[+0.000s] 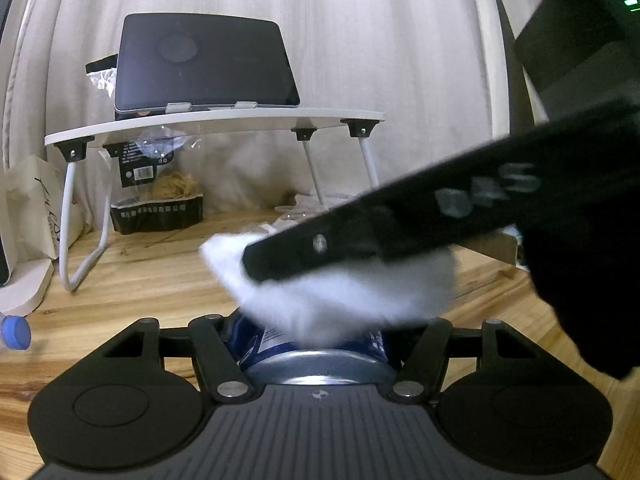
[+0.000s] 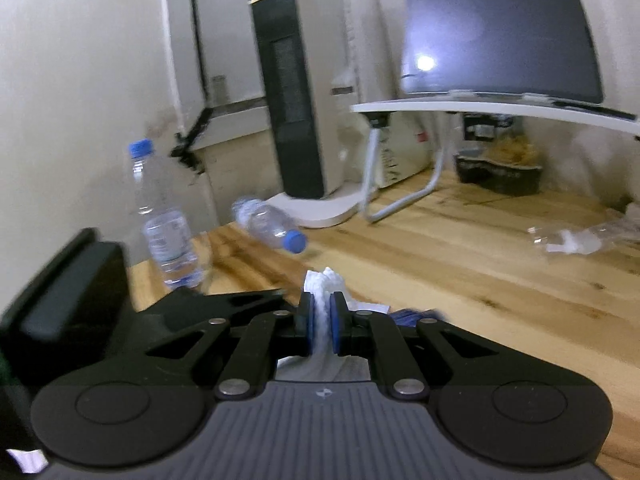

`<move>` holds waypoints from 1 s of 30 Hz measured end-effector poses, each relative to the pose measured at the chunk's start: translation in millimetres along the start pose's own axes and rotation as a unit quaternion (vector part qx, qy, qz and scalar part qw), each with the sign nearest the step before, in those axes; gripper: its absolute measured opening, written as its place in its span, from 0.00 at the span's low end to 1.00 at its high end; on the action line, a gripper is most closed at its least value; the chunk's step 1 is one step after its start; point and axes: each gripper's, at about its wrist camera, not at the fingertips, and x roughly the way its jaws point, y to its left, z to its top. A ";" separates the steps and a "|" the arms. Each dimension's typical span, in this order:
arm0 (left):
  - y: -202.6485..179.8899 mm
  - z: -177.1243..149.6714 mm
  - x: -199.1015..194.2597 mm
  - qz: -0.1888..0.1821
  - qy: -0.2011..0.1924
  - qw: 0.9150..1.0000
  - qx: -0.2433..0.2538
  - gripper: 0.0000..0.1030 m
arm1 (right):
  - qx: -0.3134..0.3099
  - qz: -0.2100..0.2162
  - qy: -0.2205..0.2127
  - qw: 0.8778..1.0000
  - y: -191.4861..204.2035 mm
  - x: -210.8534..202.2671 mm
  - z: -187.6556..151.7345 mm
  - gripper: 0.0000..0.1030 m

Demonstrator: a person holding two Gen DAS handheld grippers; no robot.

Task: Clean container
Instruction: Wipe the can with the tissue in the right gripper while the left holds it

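In the left wrist view, the blue-and-white metal can (image 1: 316, 354) is mostly hidden: the white crumpled tissue (image 1: 340, 296), smeared by motion blur, covers its far part, and the left gripper (image 1: 318, 344) body hides its near end. The right gripper's black finger (image 1: 400, 224) is blurred, its lettering unreadable. At the left edge, a blue-capped clear plastic bottle (image 1: 14, 332) is cut off.

Not much legible. Blurred grey letters on the right gripper's black arm (image 1: 484, 196), maybe "DAS", can't be sure. Black snack bag (image 1: 158, 200) far left under the lap table: white Chinese characters along the bottom band, plus a barcode label higher up, too small to read. Blue can (image 1: 312, 340) has white print, unreadable.
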 end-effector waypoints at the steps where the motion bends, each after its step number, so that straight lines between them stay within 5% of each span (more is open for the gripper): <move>1: 0.1 0.0 0.0 0.000 0.000 1.000 0.000 0.64 | 0.003 -0.010 -0.004 1.000 -4.8 1.1 1.1 0.11; 8: 1.4 0.0 0.2 -0.001 0.000 1.000 -0.003 0.64 | 0.008 -0.054 -0.010 0.998 -21.8 2.1 0.6 0.13; 19: 3.5 -0.3 0.3 -0.001 0.000 1.000 -0.012 0.64 | 0.032 0.071 0.006 0.997 9.3 -26.5 -13.3 0.13; 30: 4.1 -0.3 -1.4 0.003 -0.006 1.000 -0.018 0.64 | 0.000 -0.058 -0.013 0.998 -18.9 -14.8 -3.6 0.13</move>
